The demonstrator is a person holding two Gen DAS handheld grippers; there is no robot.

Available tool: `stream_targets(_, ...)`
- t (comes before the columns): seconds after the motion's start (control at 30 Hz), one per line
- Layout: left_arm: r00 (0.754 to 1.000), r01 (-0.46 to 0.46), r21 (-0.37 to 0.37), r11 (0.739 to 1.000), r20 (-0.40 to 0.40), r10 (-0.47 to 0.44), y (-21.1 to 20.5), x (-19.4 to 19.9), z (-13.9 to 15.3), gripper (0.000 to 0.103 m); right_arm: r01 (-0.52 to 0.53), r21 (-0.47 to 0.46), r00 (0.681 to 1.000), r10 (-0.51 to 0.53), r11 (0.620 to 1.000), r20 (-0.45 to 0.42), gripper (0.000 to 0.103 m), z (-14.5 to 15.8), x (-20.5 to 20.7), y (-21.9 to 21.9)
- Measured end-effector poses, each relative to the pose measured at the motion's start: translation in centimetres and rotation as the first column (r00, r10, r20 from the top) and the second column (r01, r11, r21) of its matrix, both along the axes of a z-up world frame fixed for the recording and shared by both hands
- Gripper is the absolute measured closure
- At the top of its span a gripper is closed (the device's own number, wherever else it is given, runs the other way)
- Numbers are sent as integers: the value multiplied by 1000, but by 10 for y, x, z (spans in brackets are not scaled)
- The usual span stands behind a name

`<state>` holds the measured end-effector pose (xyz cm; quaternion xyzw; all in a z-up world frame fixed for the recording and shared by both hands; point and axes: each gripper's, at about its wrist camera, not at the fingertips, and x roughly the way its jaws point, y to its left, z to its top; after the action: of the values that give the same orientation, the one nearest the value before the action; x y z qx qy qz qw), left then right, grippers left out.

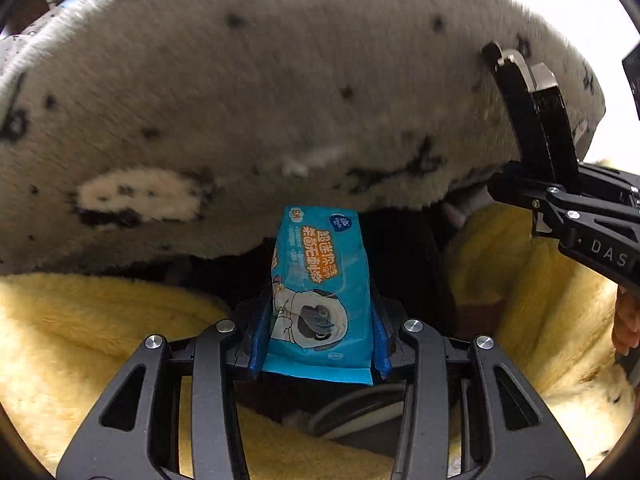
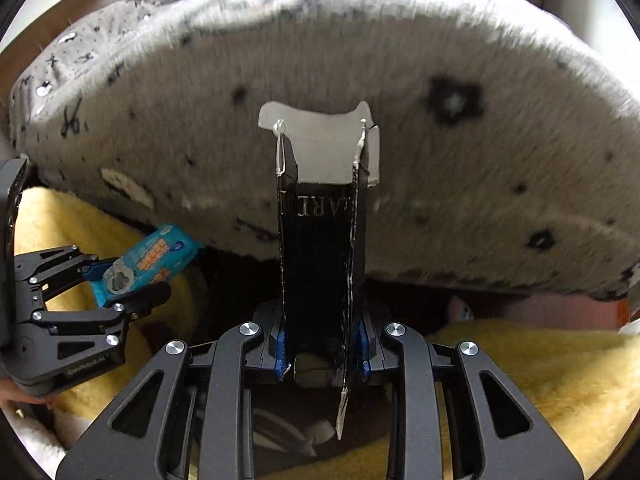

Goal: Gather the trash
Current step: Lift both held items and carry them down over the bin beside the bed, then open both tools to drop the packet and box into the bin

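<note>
Beside grey cushion (image 1: 280, 92), left gripper (image 1: 320, 320) jaws clamp blue packet (image 1: 320, 296); right gripper (image 2: 320, 336) jaws clamp black carton (image 2: 316, 240)

My left gripper (image 1: 320, 332) holds a wipes packet (image 1: 320, 300) upright between its fingers, and my right gripper (image 2: 322, 344) holds a torn carton (image 2: 320, 232) the same way. The right one sits to the right of the left, a little farther out. Beyond both, a big plush cushion (image 1: 280, 100) fills the far side, overhanging a gap. Near me, under both grippers, lies a fleecy blanket (image 1: 80, 340), spreading left and right.
</note>
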<state>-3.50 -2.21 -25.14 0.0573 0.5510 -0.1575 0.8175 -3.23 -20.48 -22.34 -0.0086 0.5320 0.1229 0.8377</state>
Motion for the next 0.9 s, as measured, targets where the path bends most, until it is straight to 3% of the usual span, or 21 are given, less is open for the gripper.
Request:
stream_targets(0.33,982,25,-28,999,-184,-30,2,6,-47,64,-50,4,983,50,999,-178,77,-43,2,9)
stream_targets(0.63,978,31,-16,999,-204,-34,-12,7,-59,62,-102,6,971,101,995,-215,74,-60,6,21)
stream_targets(0.9,979,28,1,1000,-201,-28,-15,8,-60,58,-108,9,972,107,994,-210,60,-53,8,24)
